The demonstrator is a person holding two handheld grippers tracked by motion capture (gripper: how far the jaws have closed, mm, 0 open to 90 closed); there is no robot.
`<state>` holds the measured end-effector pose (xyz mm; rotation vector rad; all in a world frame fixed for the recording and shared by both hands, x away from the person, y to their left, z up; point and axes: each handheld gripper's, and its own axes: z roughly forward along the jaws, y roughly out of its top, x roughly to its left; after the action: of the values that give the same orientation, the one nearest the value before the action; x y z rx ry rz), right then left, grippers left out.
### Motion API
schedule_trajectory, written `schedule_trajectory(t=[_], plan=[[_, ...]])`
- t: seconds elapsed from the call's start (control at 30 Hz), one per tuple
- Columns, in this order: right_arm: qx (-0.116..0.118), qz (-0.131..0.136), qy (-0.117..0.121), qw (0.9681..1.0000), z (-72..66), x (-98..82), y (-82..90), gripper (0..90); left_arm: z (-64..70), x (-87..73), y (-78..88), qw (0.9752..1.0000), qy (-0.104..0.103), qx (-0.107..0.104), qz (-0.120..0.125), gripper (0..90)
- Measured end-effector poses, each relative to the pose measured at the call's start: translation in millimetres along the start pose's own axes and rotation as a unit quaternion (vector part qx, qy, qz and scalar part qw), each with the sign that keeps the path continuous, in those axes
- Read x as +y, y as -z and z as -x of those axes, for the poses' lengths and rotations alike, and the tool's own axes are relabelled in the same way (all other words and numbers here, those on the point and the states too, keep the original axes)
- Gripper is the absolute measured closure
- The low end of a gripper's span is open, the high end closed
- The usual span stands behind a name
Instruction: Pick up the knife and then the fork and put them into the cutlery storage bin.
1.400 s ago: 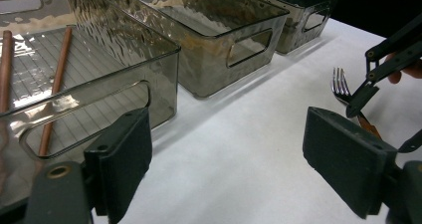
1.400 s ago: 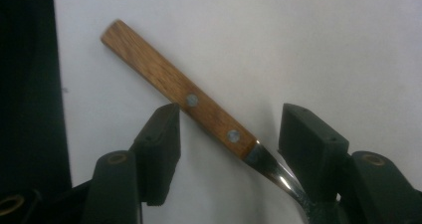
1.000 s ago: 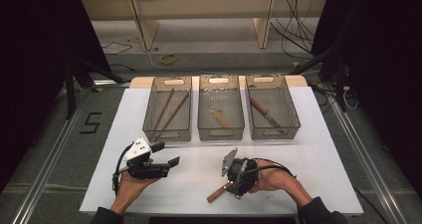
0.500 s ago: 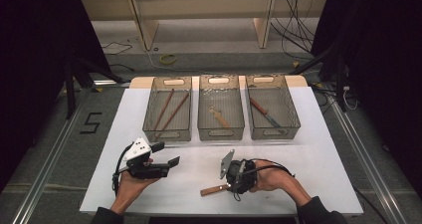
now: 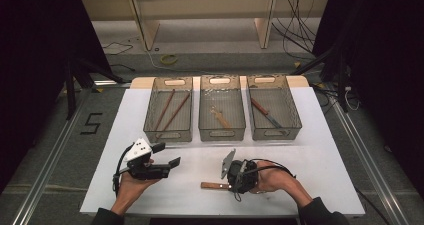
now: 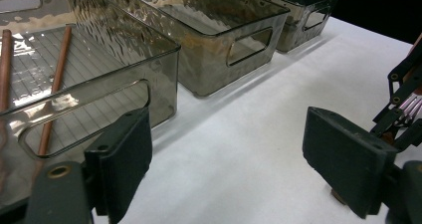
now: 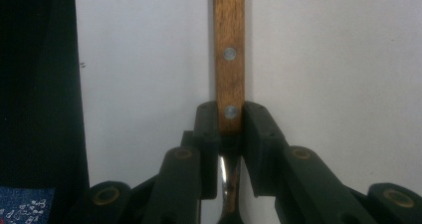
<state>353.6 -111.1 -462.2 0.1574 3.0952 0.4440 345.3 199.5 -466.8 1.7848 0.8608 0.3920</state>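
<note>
A fork with a wooden handle [image 5: 212, 185] lies flat on the white table near the front edge. My right gripper [image 5: 231, 181] has just been closing its jaws and is now shut on that handle. In the right gripper view both pads press the handle [image 7: 229, 59] at its lower rivet, with my right gripper [image 7: 230, 118] pointing along it and the metal neck running back between the jaws. My left gripper [image 5: 169, 166] rests in the hand at the front left, open and holding nothing. In the left gripper view my left gripper [image 6: 234, 159] stands wide, with the fork's tines [image 6: 411, 103] at the right edge.
Three clear smoked bins stand in a row at the table's back. The left bin [image 5: 150, 116] holds two brown sticks [image 5: 172, 110], the middle bin [image 5: 204, 116] a small wooden piece, the right bin [image 5: 294, 116] a wooden-handled knife [image 5: 266, 113]. Dark stands and cables flank the table.
The right gripper's jaws have closed on the fork's handle. The handle has swung from slanting toward the front left to lying level. The left hand has stayed put.
</note>
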Motion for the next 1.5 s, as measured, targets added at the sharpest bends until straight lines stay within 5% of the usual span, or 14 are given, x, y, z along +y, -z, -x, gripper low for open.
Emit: schedule_trajectory(t=[0.37,0.73,0.93,1.5], plan=[[-0.014,0.034,-0.062,0.9974,13.4,-6.9,10.8,78.2,0.0,0.1,0.3,1.0000,0.001,0.001,0.000,19.2],[-0.022,0.079,-0.132,0.9879,29.1,-18.6,26.2,78.1,-0.2,0.1,0.3,1.0000,0.002,0.001,0.000,19.3],[-0.029,0.108,-0.165,0.9800,38.0,-27.4,36.9,78.1,-0.3,0.1,0.4,1.0000,0.002,0.001,0.001,19.2],[-0.060,0.145,-0.198,0.9676,50.8,-47.9,65.7,78.1,-0.5,0.1,0.4,1.0000,0.002,0.001,0.001,19.3]])
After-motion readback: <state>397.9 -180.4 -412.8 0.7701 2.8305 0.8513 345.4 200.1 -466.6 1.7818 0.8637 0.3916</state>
